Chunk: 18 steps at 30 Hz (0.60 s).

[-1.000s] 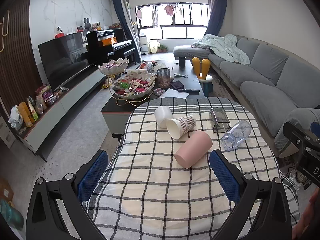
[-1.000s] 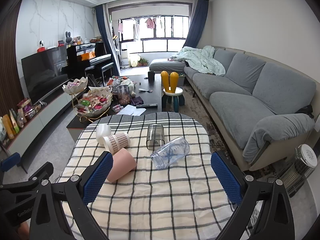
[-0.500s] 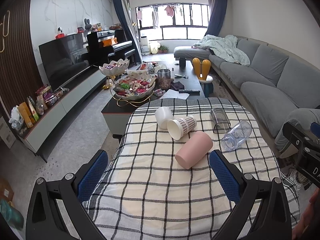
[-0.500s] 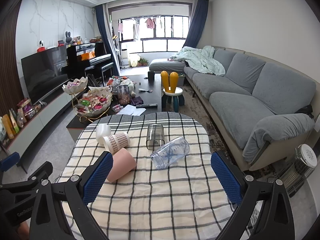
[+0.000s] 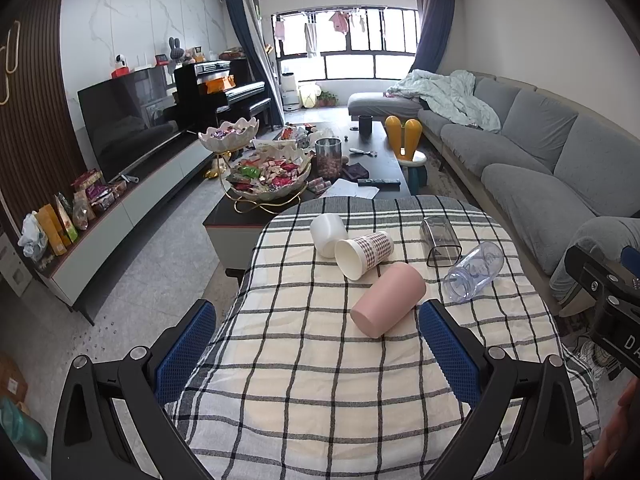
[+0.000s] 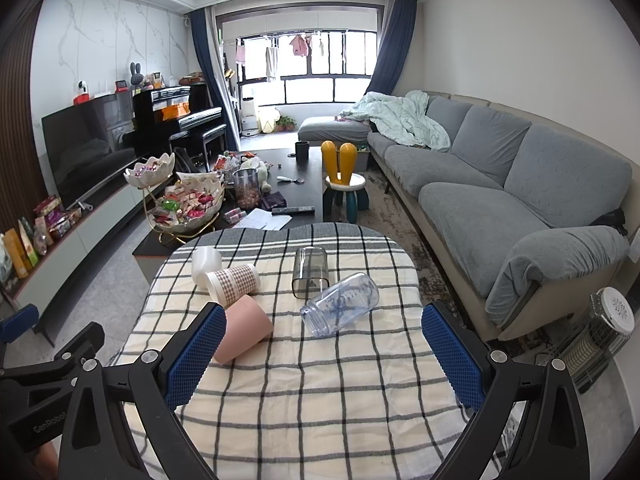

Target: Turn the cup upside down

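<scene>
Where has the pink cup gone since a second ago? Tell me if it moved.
No. The pink cup lies on its side at the same spot on the checked cloth, just below the plaid paper cup.

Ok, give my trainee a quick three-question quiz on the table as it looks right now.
1. True or false: the pink cup stands upright.
2. Which item lies nearest the right gripper? A) clear bottle B) white cup C) checked paper cup
3. Fill in: both the left gripper and the right one have their fingers ____.

Key: 1 false, it lies on its side on the checked cloth. 2 A. 3 open, holding nothing.
</scene>
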Available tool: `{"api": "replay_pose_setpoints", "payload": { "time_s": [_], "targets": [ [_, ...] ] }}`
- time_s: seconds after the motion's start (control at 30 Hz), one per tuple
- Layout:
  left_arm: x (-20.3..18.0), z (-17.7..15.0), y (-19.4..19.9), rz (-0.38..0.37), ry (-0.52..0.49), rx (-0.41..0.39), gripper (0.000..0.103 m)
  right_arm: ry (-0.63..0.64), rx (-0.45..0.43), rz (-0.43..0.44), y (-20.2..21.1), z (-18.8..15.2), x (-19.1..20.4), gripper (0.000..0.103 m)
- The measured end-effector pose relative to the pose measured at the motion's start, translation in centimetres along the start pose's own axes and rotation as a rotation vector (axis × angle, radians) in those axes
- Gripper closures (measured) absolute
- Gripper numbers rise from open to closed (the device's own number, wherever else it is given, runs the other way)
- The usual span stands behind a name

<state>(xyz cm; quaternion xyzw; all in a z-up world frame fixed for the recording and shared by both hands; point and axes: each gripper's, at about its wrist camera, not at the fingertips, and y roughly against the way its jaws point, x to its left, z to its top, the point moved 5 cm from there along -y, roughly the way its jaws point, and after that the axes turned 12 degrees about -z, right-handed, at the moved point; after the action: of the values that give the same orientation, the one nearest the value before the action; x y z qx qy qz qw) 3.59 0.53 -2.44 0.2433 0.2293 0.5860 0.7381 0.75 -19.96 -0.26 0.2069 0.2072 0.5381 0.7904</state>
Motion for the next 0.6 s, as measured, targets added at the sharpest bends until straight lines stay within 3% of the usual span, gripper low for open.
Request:
{"api": "replay_pose_setpoints", "payload": {
  "time_s": [0.6],
  "targets": [
    [-0.03, -0.12, -0.11, 0.001, 0.000, 0.003, 0.000, 0.000, 0.001, -0.001, -0.14, -0.06, -0.01, 0.004]
  ]
}}
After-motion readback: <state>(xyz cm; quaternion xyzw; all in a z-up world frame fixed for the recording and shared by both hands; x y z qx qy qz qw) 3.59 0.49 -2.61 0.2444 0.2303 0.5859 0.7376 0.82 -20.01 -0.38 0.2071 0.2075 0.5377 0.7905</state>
